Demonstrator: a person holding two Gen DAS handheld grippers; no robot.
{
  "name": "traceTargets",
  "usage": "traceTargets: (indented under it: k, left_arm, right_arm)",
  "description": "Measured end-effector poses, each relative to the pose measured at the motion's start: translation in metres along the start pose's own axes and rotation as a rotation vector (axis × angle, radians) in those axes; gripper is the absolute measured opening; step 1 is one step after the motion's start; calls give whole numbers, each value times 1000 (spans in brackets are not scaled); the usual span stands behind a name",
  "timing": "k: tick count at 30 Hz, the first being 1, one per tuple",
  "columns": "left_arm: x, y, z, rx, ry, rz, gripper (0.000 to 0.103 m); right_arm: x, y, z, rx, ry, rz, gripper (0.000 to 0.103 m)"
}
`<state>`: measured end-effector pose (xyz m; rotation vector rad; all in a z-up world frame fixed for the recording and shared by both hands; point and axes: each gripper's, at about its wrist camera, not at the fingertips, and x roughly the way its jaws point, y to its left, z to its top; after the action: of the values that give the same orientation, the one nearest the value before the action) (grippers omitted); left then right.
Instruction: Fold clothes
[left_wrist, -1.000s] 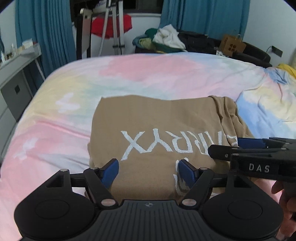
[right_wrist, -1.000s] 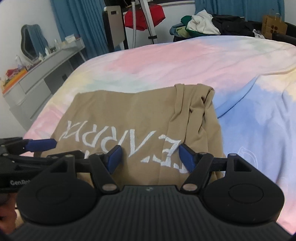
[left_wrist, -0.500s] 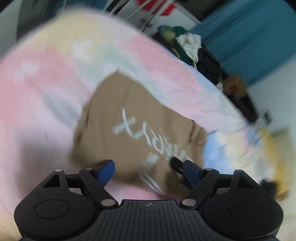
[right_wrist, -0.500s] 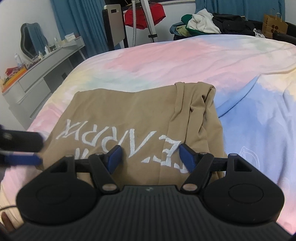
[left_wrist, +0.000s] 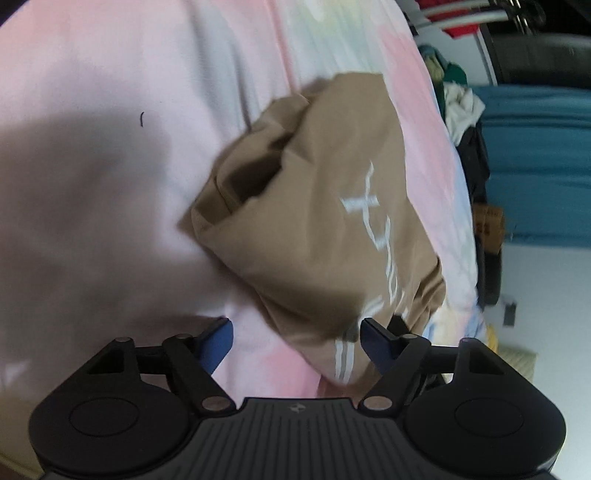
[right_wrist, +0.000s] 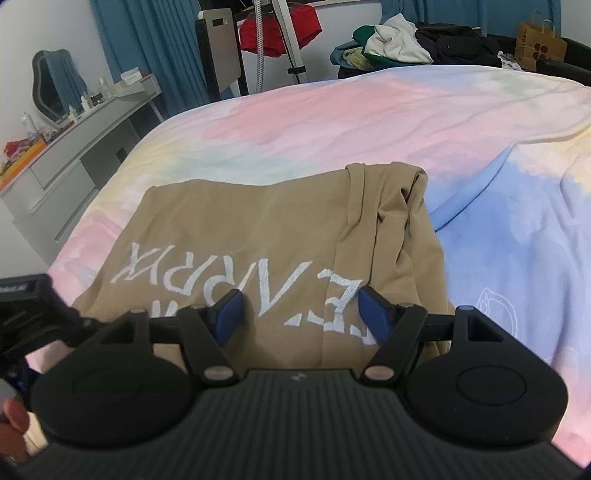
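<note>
The big bed (right_wrist: 332, 122) is under me, with a soft cover in pink, blue and yellow patches. Behind it hang blue curtains (right_wrist: 159, 55). A gray dresser (right_wrist: 74, 147) stands at the left side of the bed, with little bottles on top and a mirror above it. On the far side there is a pile of clothes (right_wrist: 399, 44), a brown paper bag (right_wrist: 541, 46) and something red (right_wrist: 280, 31) hanging on a stand.

The tan shirt (right_wrist: 258, 229) lies folded on the bed, close in front of me. It has white letters on it. Its right edge is bunched up in long folds.

My right gripper (right_wrist: 297, 314) sits low over the near part of the shirt, right above the letters. Its jaws are spread wide and hold nothing.

My left gripper (left_wrist: 295, 341) is turned on its side, so its view of the bed looks tipped and a bit blurry. It is at the shirt's (left_wrist: 317, 229) left end, where the layers gape open. Its jaws are spread wide too, with nothing between them. One blue finger (left_wrist: 376, 345) is just beside the shirt's near corner.
</note>
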<state>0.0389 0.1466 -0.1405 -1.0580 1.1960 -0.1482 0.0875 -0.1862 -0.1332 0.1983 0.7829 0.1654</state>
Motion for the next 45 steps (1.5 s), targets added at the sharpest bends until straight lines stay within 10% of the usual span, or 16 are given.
traceTargets:
  k: [16, 21, 25, 29, 32, 38, 45]
  left_arm:
    - [-18, -28, -11, 162, -167, -53, 25]
    - [-27, -36, -15, 215, -194, -55, 22]
    - [-34, -35, -22, 223, -202, -63, 21]
    - [-36, -35, -20, 208, -194, -72, 21]
    - [-37, -33, -16, 189, -189, -83, 21]
    - [-38, -33, -11, 174, -192, -100, 19]
    - [-24, -23, -9, 93, -140, -73, 30]
  right_arm:
    - [-12, 0, 3, 36, -49, 16, 72]
    - [-36, 0, 5, 188, -132, 238, 72]
    - [-24, -24, -14, 594, 75, 600, 72]
    - [9, -32, -39, 815, 252, 709, 72]
    - [32, -41, -56, 936, 316, 683, 72]
    - [31, -71, -65, 1074, 162, 515, 71]
    - [18, -88, -62, 1076, 33, 322, 42]
